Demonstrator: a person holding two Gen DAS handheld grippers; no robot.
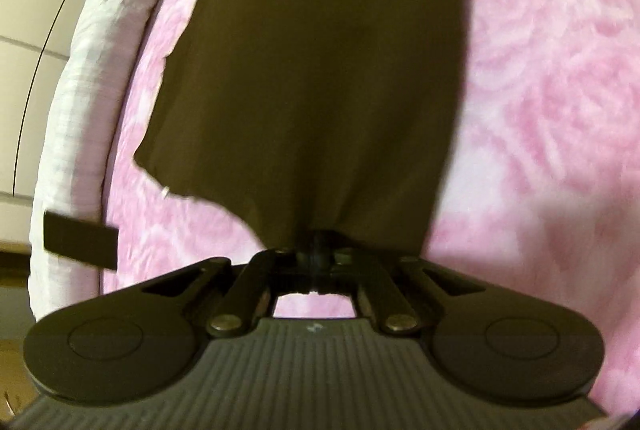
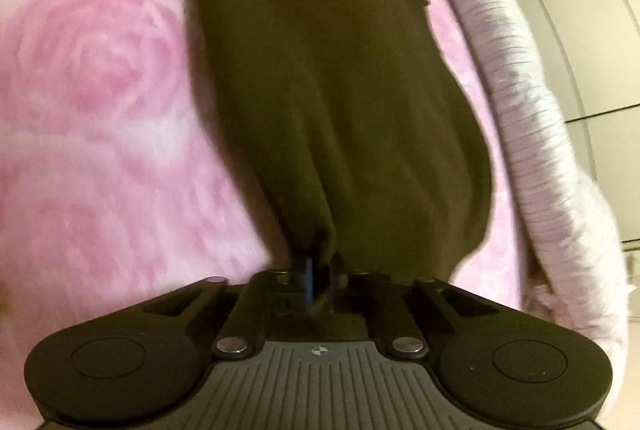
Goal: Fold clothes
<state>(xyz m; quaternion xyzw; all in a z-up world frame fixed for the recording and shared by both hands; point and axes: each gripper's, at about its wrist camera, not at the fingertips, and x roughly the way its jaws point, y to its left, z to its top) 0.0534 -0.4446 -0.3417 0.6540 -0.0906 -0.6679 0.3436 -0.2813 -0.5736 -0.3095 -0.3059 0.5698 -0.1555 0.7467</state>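
Note:
A dark olive-brown garment (image 1: 312,77) lies stretched over a pink rose-patterned blanket (image 1: 560,89). My left gripper (image 1: 316,242) is shut on the garment's near edge, and the cloth bunches where the jaws meet. In the right wrist view the same dark garment (image 2: 320,89) runs away from the camera across the pink blanket (image 2: 100,89). My right gripper (image 2: 314,262) is shut on its near edge, with the fabric gathered into folds at the jaws. The fingertips of both grippers are hidden under the cloth.
A white quilted bed edge (image 1: 80,89) borders the blanket on the left, with pale cabinet doors (image 1: 28,9) beyond. A black strap-like piece (image 1: 80,240) lies at that edge. In the right wrist view the white bed edge (image 2: 532,109) and cabinet doors (image 2: 592,49) lie to the right.

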